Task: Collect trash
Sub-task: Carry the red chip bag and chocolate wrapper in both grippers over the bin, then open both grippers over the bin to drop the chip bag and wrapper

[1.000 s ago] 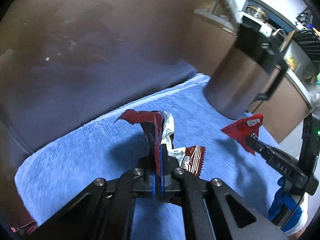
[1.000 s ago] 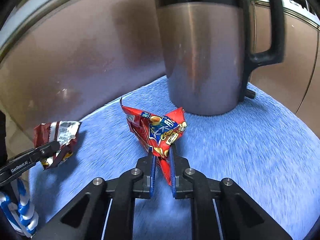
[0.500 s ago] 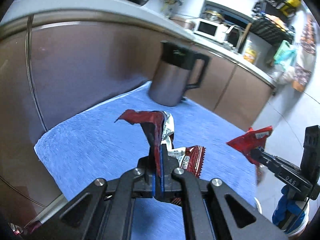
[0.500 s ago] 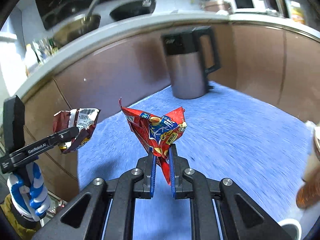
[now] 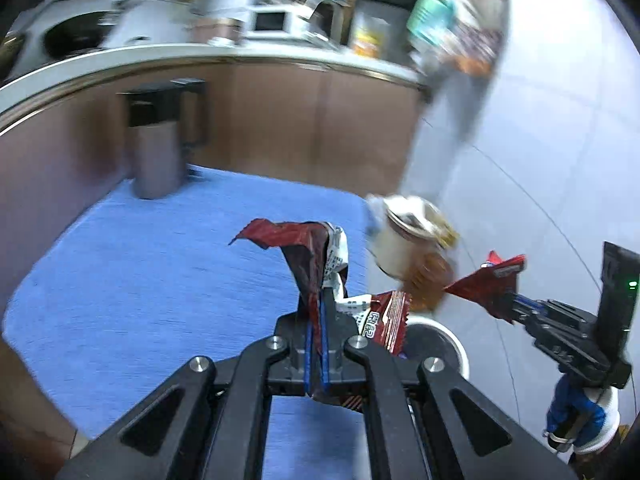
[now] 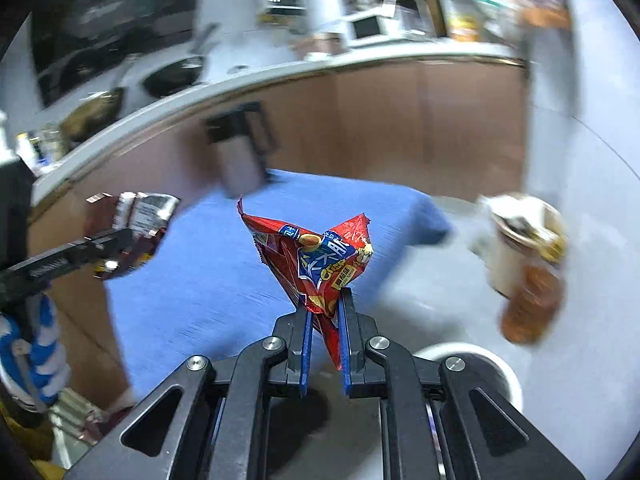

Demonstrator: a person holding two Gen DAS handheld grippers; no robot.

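Left gripper is clamping a dark wrapper. Right gripper is pinching a red snack bag, both hanging above the blue mat.

Kitchen: countertop, microwave, pan, brown cabinets.
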